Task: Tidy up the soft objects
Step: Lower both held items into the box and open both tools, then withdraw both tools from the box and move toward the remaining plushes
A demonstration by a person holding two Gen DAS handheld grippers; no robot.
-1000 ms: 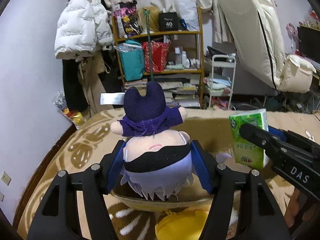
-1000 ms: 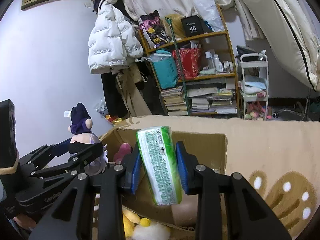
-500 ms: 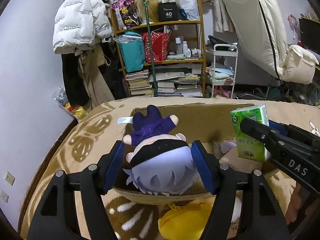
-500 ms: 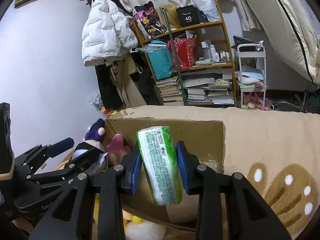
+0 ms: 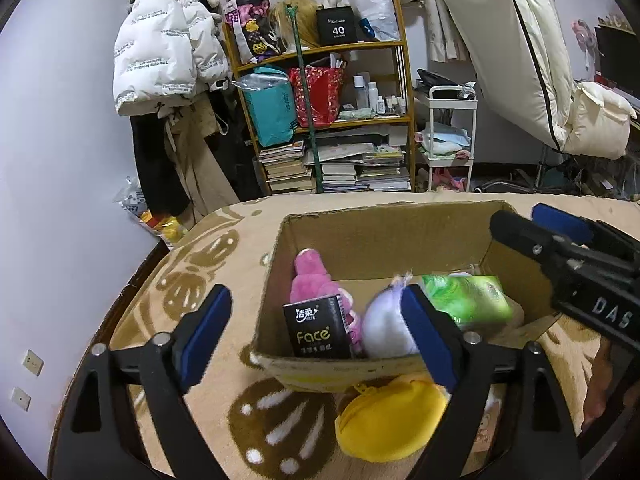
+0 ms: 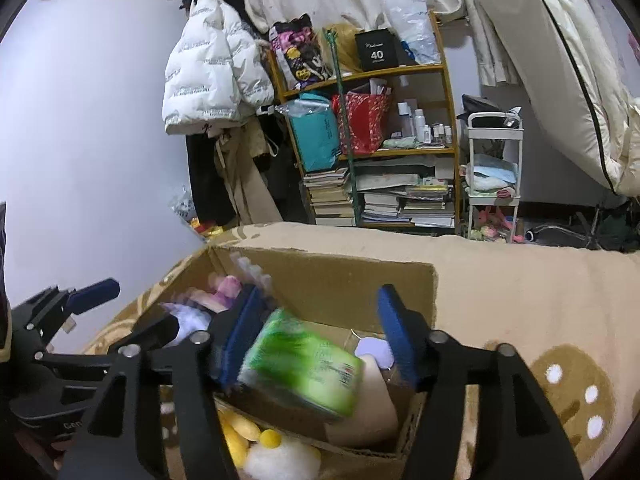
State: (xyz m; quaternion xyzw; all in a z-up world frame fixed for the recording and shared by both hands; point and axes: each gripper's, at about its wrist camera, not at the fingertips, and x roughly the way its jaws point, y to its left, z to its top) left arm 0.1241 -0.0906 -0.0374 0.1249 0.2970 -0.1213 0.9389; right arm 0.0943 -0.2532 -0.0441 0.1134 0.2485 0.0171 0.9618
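While both claws hang over the cardboard box (image 5: 276,264), neither has hold of anything. In the left wrist view the left claw (image 5: 316,328) fills the lower part of the frame with its blue pads spread wide; one pad sits outside the box's left wall over the rug (image 5: 192,264), the other lies across the near rim at centre right. Between them, inside the box, a black tissue pack (image 5: 316,330) marked "Face" stands against the near wall, a pink plush (image 5: 312,280) lies behind it, and the pale purple doll (image 5: 384,328) sits just beside the pack, touching the right pad as far as can be seen. A green tissue pack (image 5: 468,296) lies blurred at centre right, close to the doll. Below the near rim, outside the box, a yellow pouch (image 5: 392,416) rests on the rug. The right claw (image 5: 560,236) enters from the right edge, above the box's right wall.

In the right wrist view the right claw (image 6: 320,336) is also parted wide, low in the frame. The green tissue pack (image 6: 304,364) is tilted and blurred just beside the left pad; whether it touches the pad I cannot tell. Bare rug spreads to the right of the box. At the far edge of the rug, upper centre, stands a shelf (image 6: 400,152) of books.
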